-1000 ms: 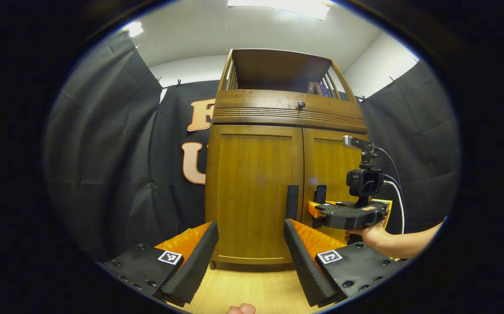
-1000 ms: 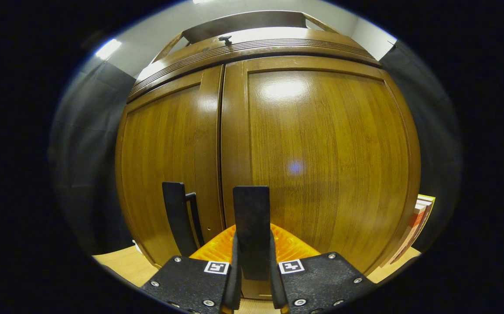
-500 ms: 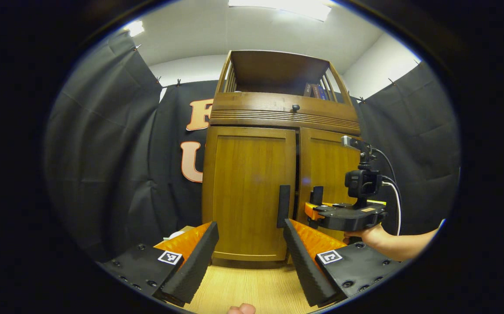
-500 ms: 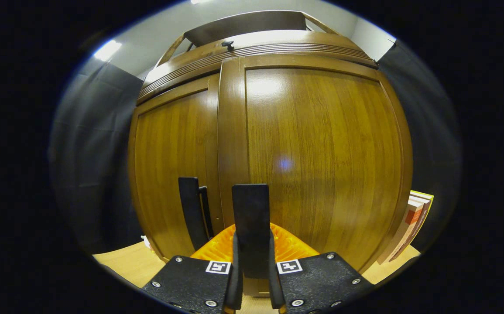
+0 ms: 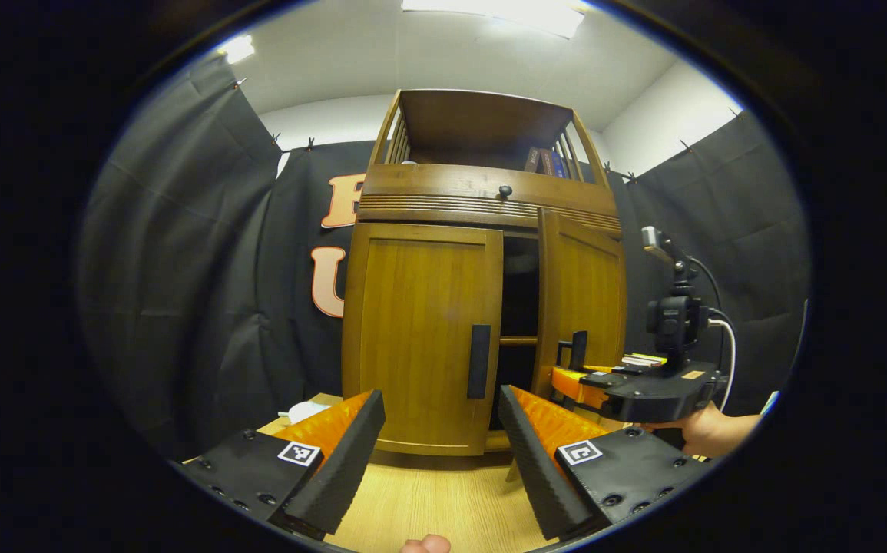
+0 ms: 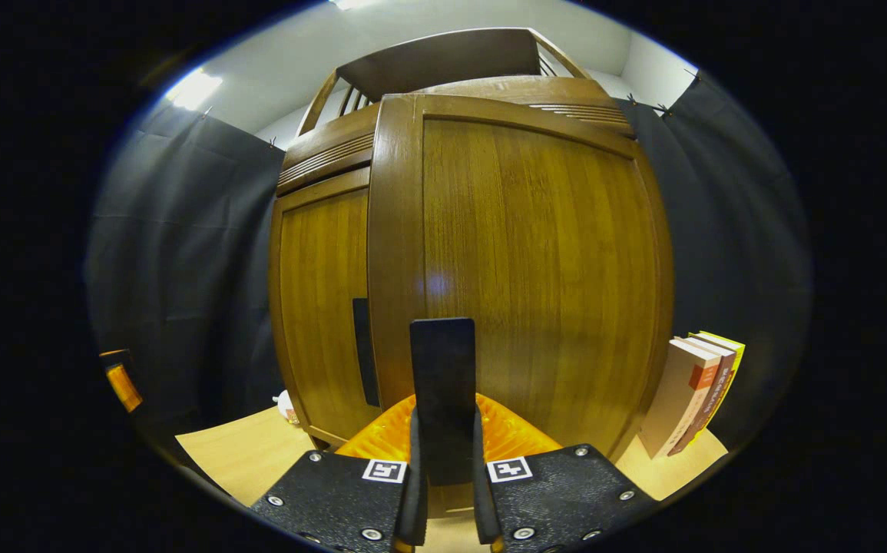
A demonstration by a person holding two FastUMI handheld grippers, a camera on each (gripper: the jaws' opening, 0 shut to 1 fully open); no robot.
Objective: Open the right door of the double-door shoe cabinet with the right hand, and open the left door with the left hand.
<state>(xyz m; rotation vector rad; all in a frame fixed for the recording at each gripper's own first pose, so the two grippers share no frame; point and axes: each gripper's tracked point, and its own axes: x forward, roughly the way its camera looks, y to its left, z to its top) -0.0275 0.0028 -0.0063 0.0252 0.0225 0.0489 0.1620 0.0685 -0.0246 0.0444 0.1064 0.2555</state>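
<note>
— two doors, one of them ajar: the right door (image 5: 581, 307) stands partly swung out at centre right of the left gripper view, with a dark gap between it and the left door (image 5: 421, 338).

— what has hold of it?

— the right gripper (image 6: 443, 453). at the bottom centre of the right gripper view its fingers are pinched against the right door's handle (image 6: 443, 384), an upright dark bar, one on each side.

— and the other one?

— the left gripper (image 5: 439, 453) sits low in the left gripper view, jaws spread wide with nothing between them, well apart from the cabinet.

— where is its target?

— the left door's handle (image 5: 479, 361) is straight ahead and above the gap between the fingers, just right of centre. its long axis runs vertical, so fingers that part side to side already suit it.

— which hand is nearer?

— i judge the right gripper lies closer to that handle, but it is busy and the task gives this door to the left. the left needs to go forward and up a little.

— risk?

— the swinging right door's edge sits near the same path.
</note>
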